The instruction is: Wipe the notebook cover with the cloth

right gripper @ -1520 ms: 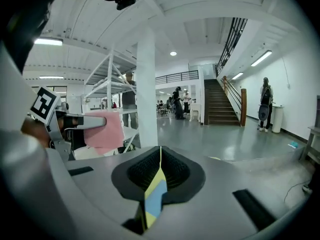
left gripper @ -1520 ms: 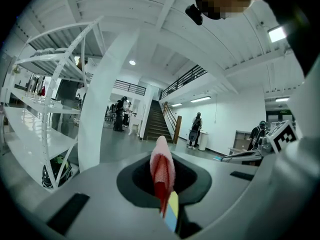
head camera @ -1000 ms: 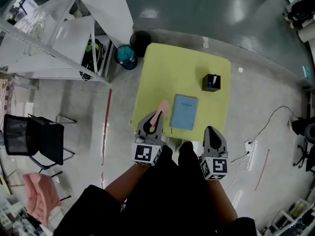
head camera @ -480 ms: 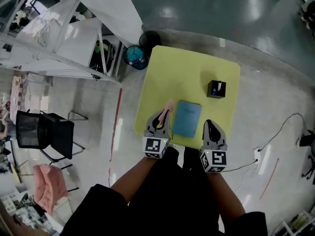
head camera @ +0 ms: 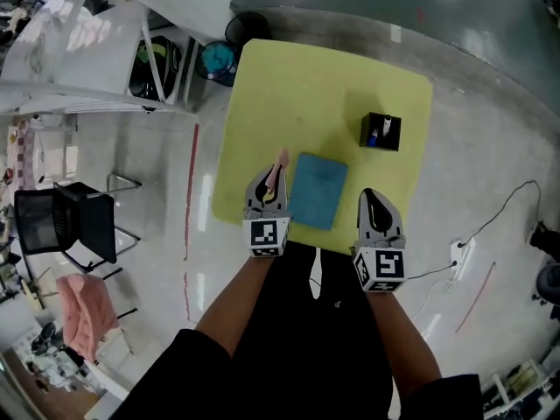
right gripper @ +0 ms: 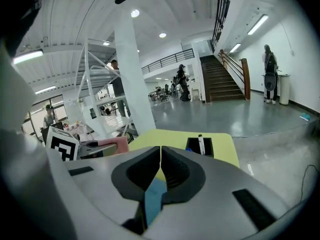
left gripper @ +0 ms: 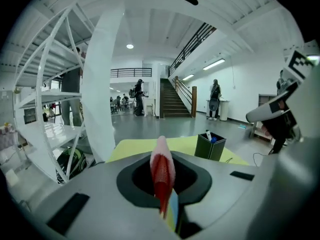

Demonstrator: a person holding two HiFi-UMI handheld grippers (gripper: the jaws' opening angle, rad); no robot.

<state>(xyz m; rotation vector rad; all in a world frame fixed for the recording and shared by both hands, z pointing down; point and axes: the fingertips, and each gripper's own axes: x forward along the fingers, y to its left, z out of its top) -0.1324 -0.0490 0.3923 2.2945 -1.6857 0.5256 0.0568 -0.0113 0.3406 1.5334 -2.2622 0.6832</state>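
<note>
Left gripper [head camera: 270, 191] was clamped shut on the pink cloth [head camera: 281, 161]. In the left gripper view the cloth [left gripper: 162, 171] stood upright between the jaws and poked out past the tips. This gripper hung over the near left part of the yellow bench [head camera: 289, 94], with the cloth just beside the left edge of the blue notebook [head camera: 318, 191]. Couldn't tell whether cloth and cover were touching.

Right gripper [head camera: 373, 208] had its jaws pressed together with nothing between them. Its own view showed only a strip of notebook [right gripper: 152, 196] below the jaws. It sat at the bench's near edge, just right of the notebook's near right corner.

The notebook lay flat, slightly skewed, with its near edge close to the bench's near edge.

The bench top beyond the notebook was bare yellow out to the far edge. A black pen holder [head camera: 381, 131] sat toward the far right, well apart from the notebook.

Off the bench:
- Two bins [head camera: 219, 59] stood on the floor by the far left corner.
- A black chair [head camera: 61, 226] was well off to the left.
- A cable [head camera: 490, 213] and power strip [head camera: 459, 256] lay on the floor to the right.
</note>
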